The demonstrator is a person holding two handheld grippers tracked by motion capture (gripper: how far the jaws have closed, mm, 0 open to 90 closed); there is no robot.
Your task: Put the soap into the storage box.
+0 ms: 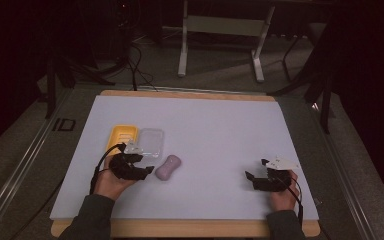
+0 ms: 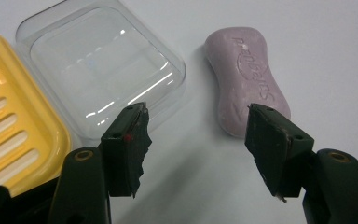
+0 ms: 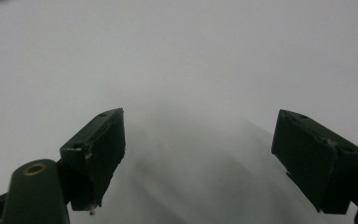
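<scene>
Left gripper (image 2: 193,140) of mine hangs half-open and empty just short of the soap (image 2: 244,79), so grabbing and boxing it remains.

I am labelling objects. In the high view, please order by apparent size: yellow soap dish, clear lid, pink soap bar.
1. Clear lid and yellow soap dish: they look about alike, so I do not rank them.
2. Pink soap bar: clearly smallest.

A soap dish (image 1: 122,135) lies at the table's (image 1: 220,125) left, its lid (image 1: 150,141) just beside it on the right, apparently touching. A soap bar (image 1: 168,167) lies nearer the person, between lid and left gripper (image 1: 145,171). The right gripper (image 1: 252,176) rests well apart.
</scene>
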